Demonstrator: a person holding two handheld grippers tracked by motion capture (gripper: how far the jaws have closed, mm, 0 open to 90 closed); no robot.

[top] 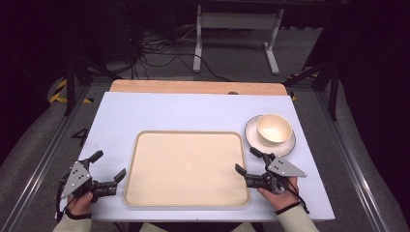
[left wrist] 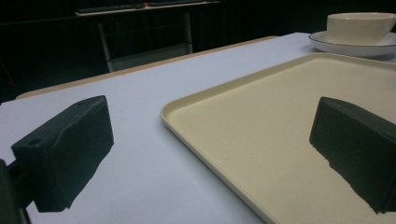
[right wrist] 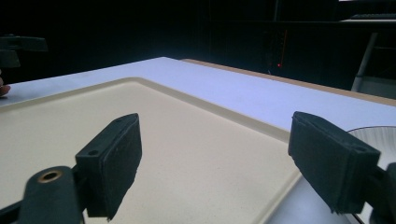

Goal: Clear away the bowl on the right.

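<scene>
A beige tray (top: 186, 166) lies in the middle of the white table, with nothing on it. A cream cup (top: 273, 128) stands on a white saucer (top: 287, 146) just past the tray's far right corner. My left gripper (top: 109, 164) rests by the tray's near left corner, open, with nothing between its fingers. In the left gripper view, the left gripper (left wrist: 210, 154) straddles the tray's rim (left wrist: 164, 113), with the cup (left wrist: 359, 25) far off. My right gripper (top: 245, 160) sits at the tray's right edge, open and holding nothing. In the right gripper view, the right gripper (right wrist: 222, 158) looks across the tray (right wrist: 93, 116).
The white table top (top: 183, 113) ends in a wooden strip (top: 193, 87) at the far edge. Beyond it stand a white desk frame (top: 237, 29) and floor cables (top: 159, 55). Metal rails (top: 350, 164) run along both sides of the table.
</scene>
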